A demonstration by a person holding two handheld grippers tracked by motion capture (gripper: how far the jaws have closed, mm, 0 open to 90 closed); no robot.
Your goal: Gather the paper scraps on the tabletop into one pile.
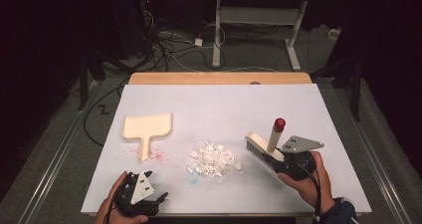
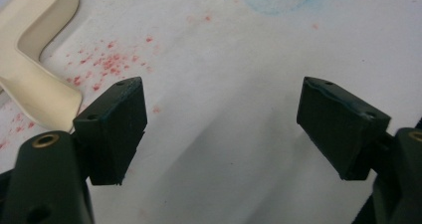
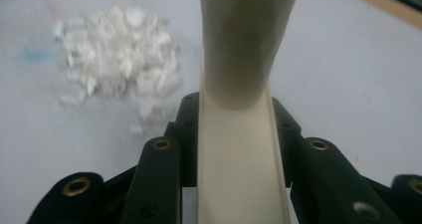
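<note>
Right now the right gripper (image 1: 278, 160) is clamped on a cream hand brush (image 1: 263, 147), its jaws pressed against both sides of the brush's flat back, as the right gripper view shows (image 3: 242, 149). In the high view the brush sits at the right of the white table cover (image 1: 224, 104), bristles toward the middle and its handle rising to a red tip (image 1: 279, 124).

Just left of the brush lies a heap of white scraps (image 1: 214, 160), loosely piled, with a few loose bits at its edges; nothing stands between the bristles and the heap. In the right gripper view the scraps (image 3: 119, 64) lie ahead and to the left of the brush.

Farther left, well apart from the heap, a cream dustpan (image 1: 147, 129) lies flat, its handle pointing toward the person. Red speckles (image 1: 157, 156) stain the cover beside that handle, and a faint blue smudge (image 1: 191, 180) sits near the heap's near edge.

The left gripper (image 1: 159, 201) rests near the front left edge with its jaws spread wide and nothing between them; in its own view the dustpan handle (image 2: 40, 92) lies beside one jaw.

Beyond the table, cables (image 1: 169, 45) trail across the floor by a grey desk frame (image 1: 254, 30). No readable writing or label is visible.
</note>
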